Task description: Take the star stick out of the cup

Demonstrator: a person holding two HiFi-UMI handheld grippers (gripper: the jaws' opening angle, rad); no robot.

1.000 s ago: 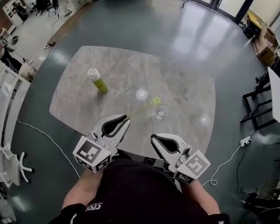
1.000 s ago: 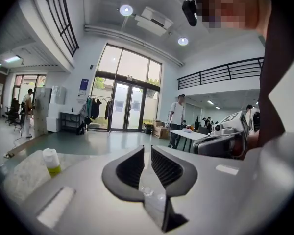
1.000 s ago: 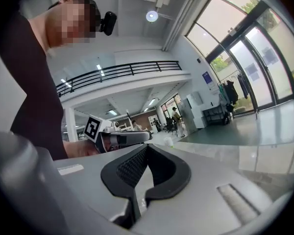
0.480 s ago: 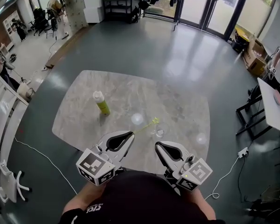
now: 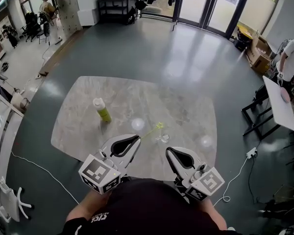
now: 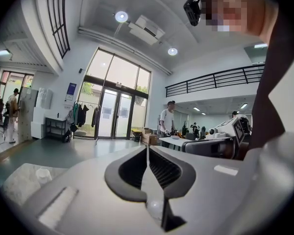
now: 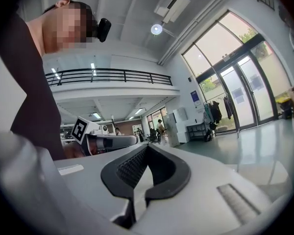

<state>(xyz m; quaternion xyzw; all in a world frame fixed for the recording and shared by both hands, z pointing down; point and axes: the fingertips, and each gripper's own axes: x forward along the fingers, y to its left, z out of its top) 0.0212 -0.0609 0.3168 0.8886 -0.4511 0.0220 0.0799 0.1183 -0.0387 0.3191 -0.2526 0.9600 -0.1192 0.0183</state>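
A thin yellow-green star stick (image 5: 151, 131) slants over the marble table (image 5: 88, 131). Its star lies just behind a small clear cup (image 5: 163, 139), and its near end meets the tips of my left gripper (image 5: 137, 138). That gripper's jaws have just been closing and now stand together on the stick's end. In the left gripper view the left gripper (image 6: 147, 148) shows shut jaws, and the stick is hard to make out. My right gripper (image 5: 168, 150) hangs shut and empty over the table's near edge, just below the cup. The right gripper (image 7: 147, 146) points out into the room.
A green bottle with a white cap (image 5: 102, 109) stands on the table's left part. A white side table (image 5: 279, 106) with a person (image 5: 288, 58) beside it is at the far right. A cable (image 5: 237, 173) runs over the floor, and white chairs (image 5: 2, 131) line the left.
The head view has tilted up, so the table sits lower in the picture and more of the room shows. The stick's near end stays at the left gripper's tips.
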